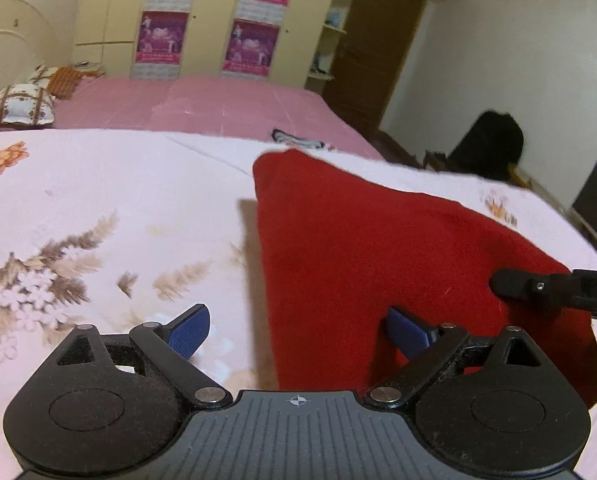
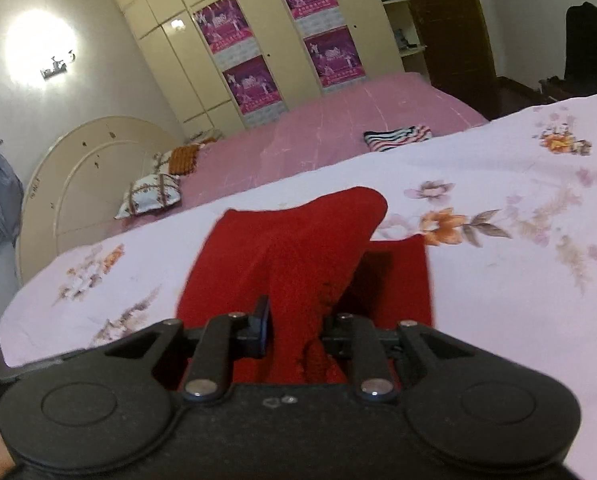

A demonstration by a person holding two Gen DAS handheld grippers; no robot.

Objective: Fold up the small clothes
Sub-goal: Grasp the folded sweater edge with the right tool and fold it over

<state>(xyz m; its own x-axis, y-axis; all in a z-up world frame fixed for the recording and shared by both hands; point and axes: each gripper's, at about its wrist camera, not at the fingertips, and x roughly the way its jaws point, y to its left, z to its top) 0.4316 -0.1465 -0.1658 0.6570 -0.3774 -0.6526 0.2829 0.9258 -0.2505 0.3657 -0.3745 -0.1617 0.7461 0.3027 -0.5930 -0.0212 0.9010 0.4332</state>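
Note:
A small red knitted garment [image 1: 378,240] lies on the floral white sheet [image 1: 98,200], one part lifted. In the left wrist view my left gripper [image 1: 298,332] stands open over the garment's near left edge, its blue pads [image 1: 190,332] wide apart with nothing pinched. The right gripper's black finger [image 1: 538,288] reaches in from the right onto the red cloth. In the right wrist view my right gripper [image 2: 296,328] is shut on a raised fold of the red garment [image 2: 310,240], which bunches up between the jaws.
A pink bedspread [image 1: 218,104] lies beyond the sheet, with a striped folded garment [image 2: 398,136] on it and pillows [image 1: 18,104] by the headboard. Wardrobes with posters [image 1: 202,20] stand behind. A dark chair [image 1: 486,148] is off the bed's right side.

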